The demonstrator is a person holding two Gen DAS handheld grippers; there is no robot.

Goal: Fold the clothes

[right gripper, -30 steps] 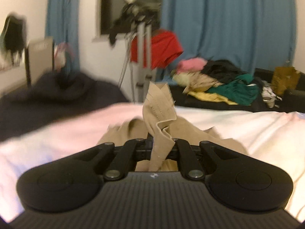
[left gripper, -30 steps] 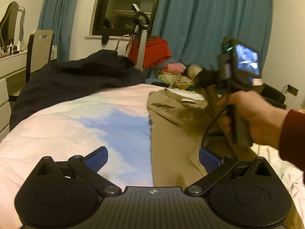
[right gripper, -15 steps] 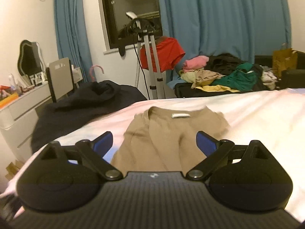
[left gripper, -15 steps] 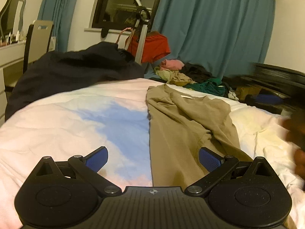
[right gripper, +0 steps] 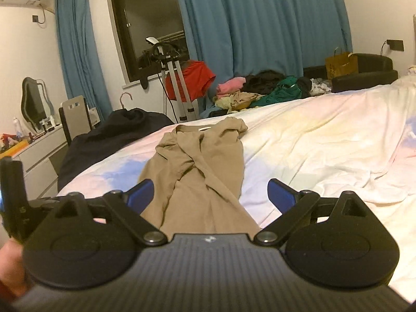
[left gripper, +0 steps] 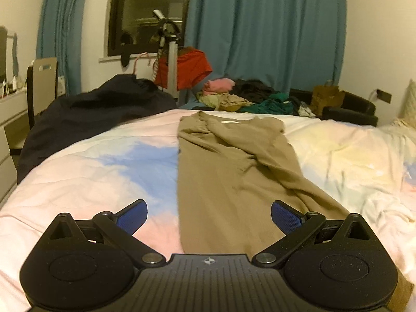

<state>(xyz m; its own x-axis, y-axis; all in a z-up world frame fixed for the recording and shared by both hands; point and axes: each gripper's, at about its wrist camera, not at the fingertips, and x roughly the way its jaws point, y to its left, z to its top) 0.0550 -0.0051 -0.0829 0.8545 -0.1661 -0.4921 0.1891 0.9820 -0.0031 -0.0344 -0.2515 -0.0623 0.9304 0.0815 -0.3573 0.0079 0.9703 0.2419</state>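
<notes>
Pastel bedspread bears tan shirt; teal curtains behind.

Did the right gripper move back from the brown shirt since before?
Yes. The right gripper let go and pulled back toward the near end of the brown shirt; the shirt's collar now sits farther away, toward the blue curtain.

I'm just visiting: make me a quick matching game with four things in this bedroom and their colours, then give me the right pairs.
Things:
1. shirt lying on the bed
2. curtains
3. garment hanging on the stand
4. paper bag

Colours:
A. red
B. yellow-brown
C. tan
D. blue-green

Pairs: 1-C, 2-D, 3-A, 4-B
</notes>
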